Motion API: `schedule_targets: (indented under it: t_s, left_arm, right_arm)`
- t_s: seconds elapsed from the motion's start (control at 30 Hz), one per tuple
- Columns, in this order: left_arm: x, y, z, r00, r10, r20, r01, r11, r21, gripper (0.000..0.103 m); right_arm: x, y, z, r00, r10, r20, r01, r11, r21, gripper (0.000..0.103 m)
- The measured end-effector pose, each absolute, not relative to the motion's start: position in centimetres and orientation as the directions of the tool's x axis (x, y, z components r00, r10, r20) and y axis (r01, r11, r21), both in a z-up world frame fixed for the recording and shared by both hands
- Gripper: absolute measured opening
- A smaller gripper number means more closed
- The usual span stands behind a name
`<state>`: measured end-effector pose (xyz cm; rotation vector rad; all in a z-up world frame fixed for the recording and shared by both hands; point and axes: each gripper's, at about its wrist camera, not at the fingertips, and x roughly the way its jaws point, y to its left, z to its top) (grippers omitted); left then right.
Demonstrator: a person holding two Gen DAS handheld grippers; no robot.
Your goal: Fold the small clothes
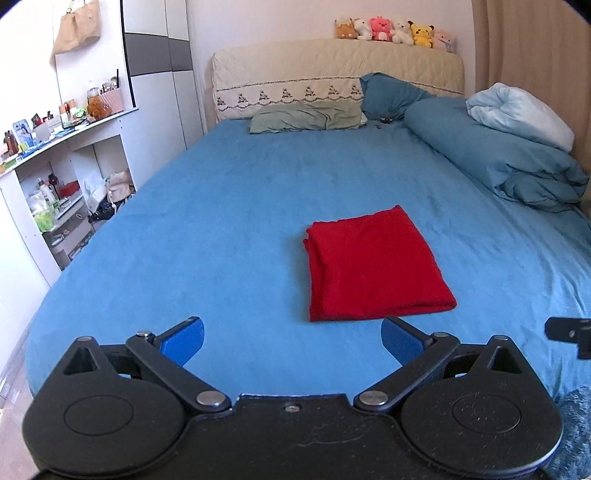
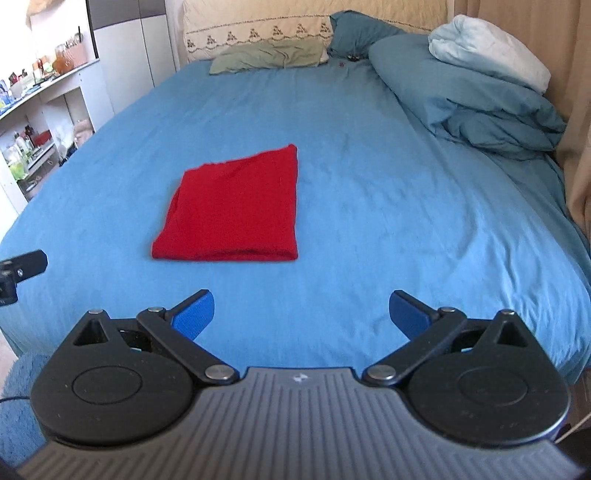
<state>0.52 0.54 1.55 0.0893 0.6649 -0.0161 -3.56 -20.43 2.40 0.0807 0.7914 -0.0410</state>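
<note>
A red garment (image 1: 373, 264) lies folded into a flat rectangle on the blue bed sheet (image 1: 221, 221). It also shows in the right wrist view (image 2: 236, 210), left of centre. My left gripper (image 1: 291, 339) is open and empty, held above the sheet just short of the garment's near edge. My right gripper (image 2: 301, 314) is open and empty, near the foot of the bed, a little back from the garment and to its right. Part of the right gripper (image 1: 570, 334) shows at the right edge of the left wrist view; part of the left gripper (image 2: 18, 271) shows at the left edge of the right wrist view.
A rolled blue duvet (image 1: 498, 155) with a pale blanket (image 1: 521, 110) lies along the bed's right side. Pillows (image 1: 306, 118) and a headboard (image 1: 332, 77) with plush toys (image 1: 395, 31) stand at the far end. White cluttered shelves (image 1: 55, 177) stand left of the bed.
</note>
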Motion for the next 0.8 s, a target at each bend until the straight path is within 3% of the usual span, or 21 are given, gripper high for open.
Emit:
schedule_targets:
  t_s: [0.8]
  left_arm:
    - [-1.2, 1.0, 2.2, 0.822, 0.003, -0.569, 0.061, 0.994, 0.094, 0.103]
  right_arm:
    - [-4.9, -19.8, 3.2, 0.717, -0.027, -0.696, 0.085, 0.995, 0.050, 0.103]
